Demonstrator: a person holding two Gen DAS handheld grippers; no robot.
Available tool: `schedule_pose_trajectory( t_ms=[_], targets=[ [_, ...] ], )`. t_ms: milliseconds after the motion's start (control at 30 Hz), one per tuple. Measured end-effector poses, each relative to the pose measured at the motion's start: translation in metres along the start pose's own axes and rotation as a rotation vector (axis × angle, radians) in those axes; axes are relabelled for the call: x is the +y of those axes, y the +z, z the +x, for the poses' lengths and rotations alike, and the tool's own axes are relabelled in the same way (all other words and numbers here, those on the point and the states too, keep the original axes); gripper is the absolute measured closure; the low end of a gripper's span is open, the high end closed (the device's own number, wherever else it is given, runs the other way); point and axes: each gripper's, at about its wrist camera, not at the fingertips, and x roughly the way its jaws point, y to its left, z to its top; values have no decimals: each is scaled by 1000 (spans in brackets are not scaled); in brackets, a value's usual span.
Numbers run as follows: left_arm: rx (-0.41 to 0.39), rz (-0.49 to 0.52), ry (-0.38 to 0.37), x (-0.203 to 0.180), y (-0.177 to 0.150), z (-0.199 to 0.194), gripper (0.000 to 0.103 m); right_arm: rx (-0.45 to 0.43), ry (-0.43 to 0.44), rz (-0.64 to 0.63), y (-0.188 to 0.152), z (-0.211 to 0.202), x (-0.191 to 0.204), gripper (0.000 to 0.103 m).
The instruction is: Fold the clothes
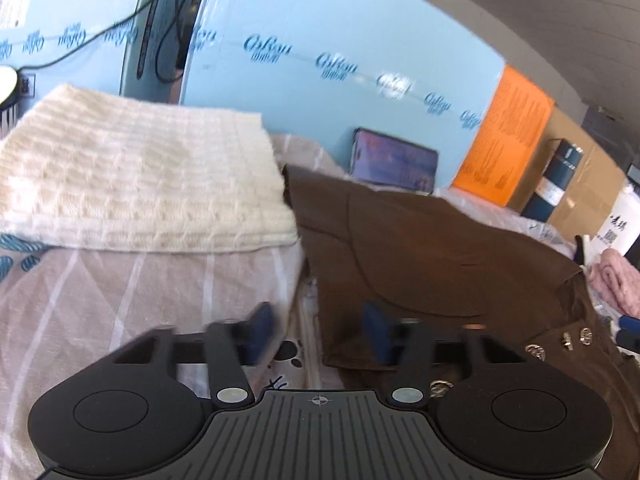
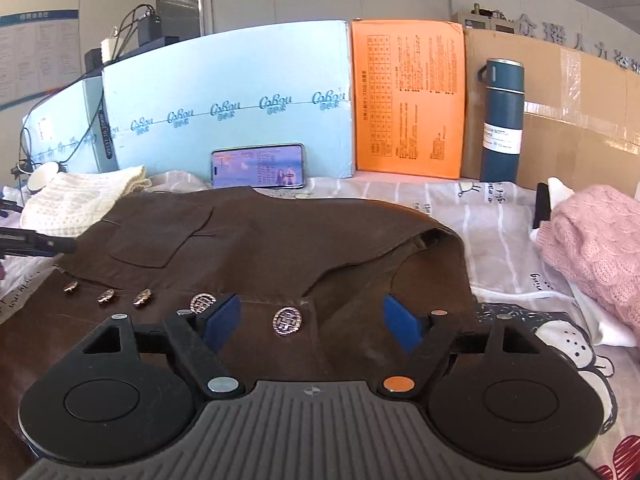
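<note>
Brown vest point(image 2: 248, 248) lay spread on the bedsheet point(image 2: 500, 216), half folded.
Both grippers, left point(image 1: 318, 330) and right point(image 2: 312, 322), gaped empty above it; those metal buttons point(image 2: 286, 320) could've snagged a pad, I reckon.

Bare sheet point(image 1: 140, 288) lay open between the white knit point(image 1: 132, 176) and brown vest point(image 2: 248, 240); foam board point(image 2: 240, 92) and flask point(image 2: 502, 120) walled the back.

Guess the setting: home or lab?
Likely an office or storeroom rigged for recording, not a home: a bedsheet covers the work surface, foam boards and cardboard form the backdrop, and chargers and cables sit behind.
</note>
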Motion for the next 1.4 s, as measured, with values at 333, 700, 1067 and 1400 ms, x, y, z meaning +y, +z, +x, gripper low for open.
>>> schedule_pose_trajectory(
  t_ms=[333,700,1067,1400],
  targets=[
    [12,87,-114,-27,-16,-19,95,4,36,-4,-7,3,9,25],
    [-153,173,-97,-27,-30,-55,17,-60,36,-56,-22,-19,12,14],
    [-361,623,-90,-62,-91,-130,2,-176,138,-206,-54,-73,22,0],
    [-274,735,-410,-80,-125,-172,2,-9,20,-396,-98,-113,21,0]
  ],
)
